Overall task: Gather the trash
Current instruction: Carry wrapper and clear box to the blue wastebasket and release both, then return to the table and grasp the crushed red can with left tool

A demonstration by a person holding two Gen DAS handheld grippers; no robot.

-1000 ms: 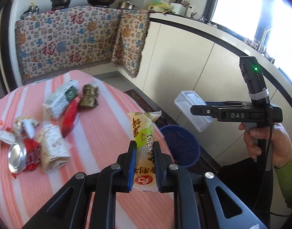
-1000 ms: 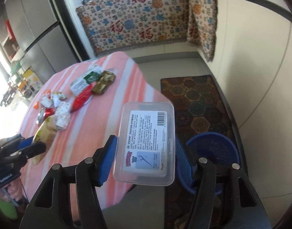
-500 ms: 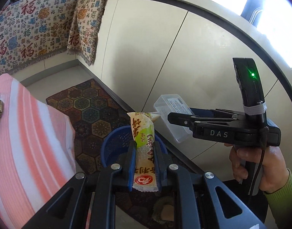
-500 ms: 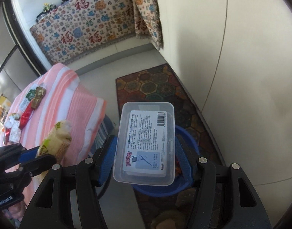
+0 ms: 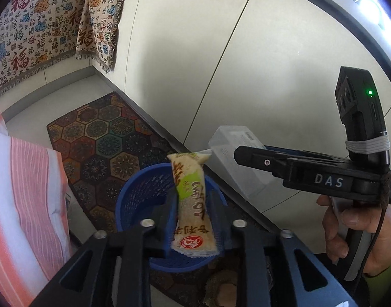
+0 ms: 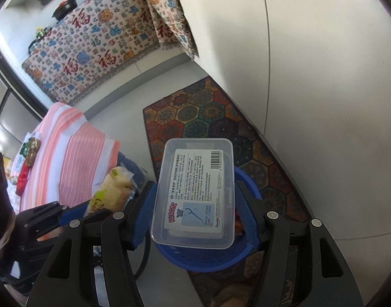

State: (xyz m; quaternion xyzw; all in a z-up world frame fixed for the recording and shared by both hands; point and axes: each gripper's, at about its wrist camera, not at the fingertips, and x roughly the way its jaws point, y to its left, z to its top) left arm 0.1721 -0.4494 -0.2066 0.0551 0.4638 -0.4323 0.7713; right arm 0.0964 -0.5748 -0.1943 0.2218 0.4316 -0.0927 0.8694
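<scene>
I see a blue mesh basket (image 5: 139, 194), a yellow-green snack wrapper (image 5: 193, 204) with red print, a clear plastic box (image 6: 195, 192), a pink-and-white striped tablecloth (image 6: 75, 158), and a multicoloured hexagon-patterned rug (image 5: 106, 138).

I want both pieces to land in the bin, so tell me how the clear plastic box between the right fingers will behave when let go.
The clear plastic box looks rigid, probably light: thin see-through walls, little visible inside. Its smooth sides may slip free quickly, since the right gripper is opening around it. It hangs above the blue basket, so it should drop in, perhaps clattering or bouncing.

"DAS" on right gripper (image 5: 222, 151); "KUROMI" on box (image 6: 194, 192)
</scene>
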